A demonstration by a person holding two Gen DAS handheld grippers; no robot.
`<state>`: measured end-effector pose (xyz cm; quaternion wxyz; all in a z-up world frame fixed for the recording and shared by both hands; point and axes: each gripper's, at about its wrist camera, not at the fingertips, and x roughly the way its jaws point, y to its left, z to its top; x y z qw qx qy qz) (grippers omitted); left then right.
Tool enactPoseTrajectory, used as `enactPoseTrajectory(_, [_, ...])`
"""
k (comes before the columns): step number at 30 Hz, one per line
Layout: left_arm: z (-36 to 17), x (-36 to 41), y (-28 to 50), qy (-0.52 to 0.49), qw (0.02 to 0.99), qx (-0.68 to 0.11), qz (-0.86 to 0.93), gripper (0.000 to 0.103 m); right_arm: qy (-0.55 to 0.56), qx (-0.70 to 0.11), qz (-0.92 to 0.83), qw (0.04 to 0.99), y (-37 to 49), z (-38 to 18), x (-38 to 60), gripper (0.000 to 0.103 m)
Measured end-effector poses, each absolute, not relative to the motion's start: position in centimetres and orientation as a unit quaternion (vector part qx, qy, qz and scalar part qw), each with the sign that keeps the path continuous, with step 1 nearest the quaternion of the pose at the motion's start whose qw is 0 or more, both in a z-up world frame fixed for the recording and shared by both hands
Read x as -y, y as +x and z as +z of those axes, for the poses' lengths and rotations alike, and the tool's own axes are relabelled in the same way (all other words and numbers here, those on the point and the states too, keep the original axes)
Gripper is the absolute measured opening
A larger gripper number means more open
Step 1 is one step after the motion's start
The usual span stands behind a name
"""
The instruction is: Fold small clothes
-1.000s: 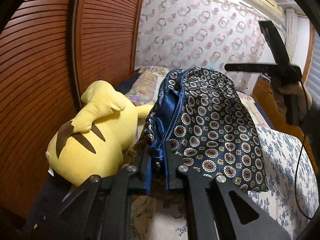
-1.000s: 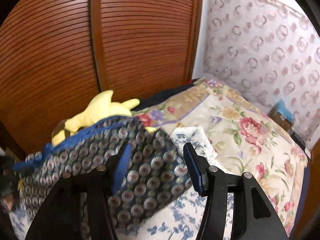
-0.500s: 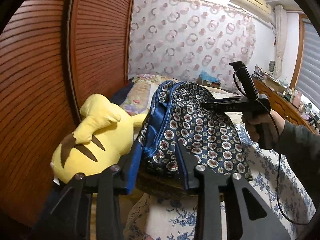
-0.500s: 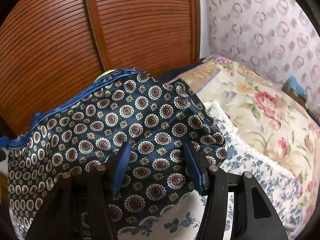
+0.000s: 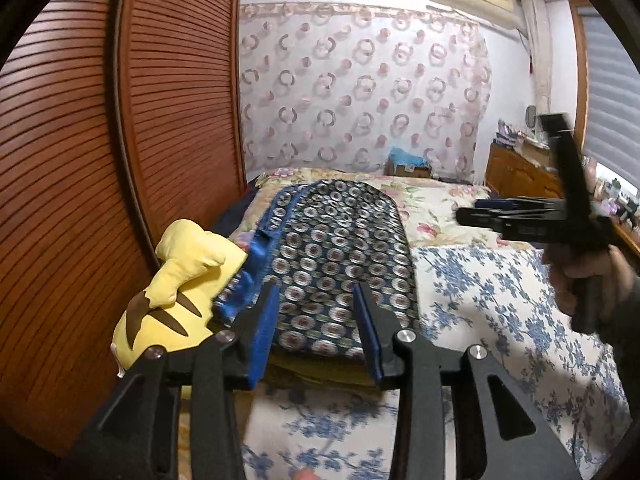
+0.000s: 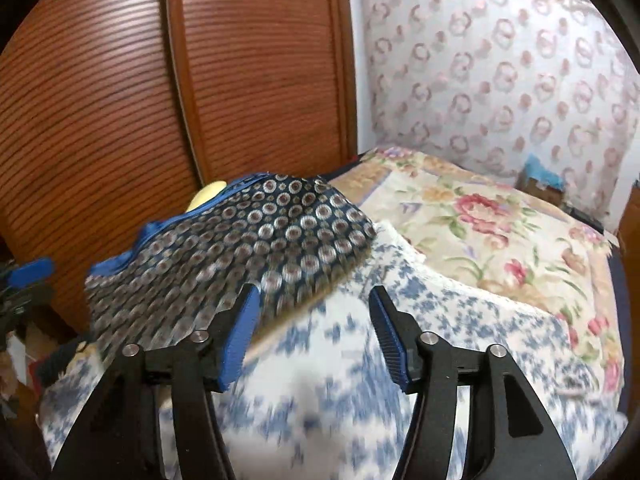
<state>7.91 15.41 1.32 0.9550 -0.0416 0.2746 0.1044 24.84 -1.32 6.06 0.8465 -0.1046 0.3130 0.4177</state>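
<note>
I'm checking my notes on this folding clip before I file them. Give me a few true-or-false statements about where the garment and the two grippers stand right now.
1. The patterned navy garment lies on the bed, held by neither gripper. True.
2. The yellow plush toy sits on the garment's right in the left wrist view. False: it is on its left, by the wooden louvred door.
3. The left gripper is clamped on the blue hem. False: its jaws are opening, nothing pinched.
4. The right gripper has nothing between its pads. True, and its jaws are opening.
</note>
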Motion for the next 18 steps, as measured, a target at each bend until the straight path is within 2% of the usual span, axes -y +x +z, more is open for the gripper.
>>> enactPoseTrajectory(6, [2.1, -11.3, 7.5, -0.030, 0.961, -0.264, 0.071, 0.037, -0.095, -0.296, 0.385, 0.869, 20.2, 7.5, 7.5, 0.073])
enactPoseTrajectory(18, [3.7, -4.7, 6.8, -0.012, 0.968, -0.250, 0.022, 0.037, -0.055, -0.271, 0.256, 0.926, 13.4, 8.8, 18.4, 0.074])
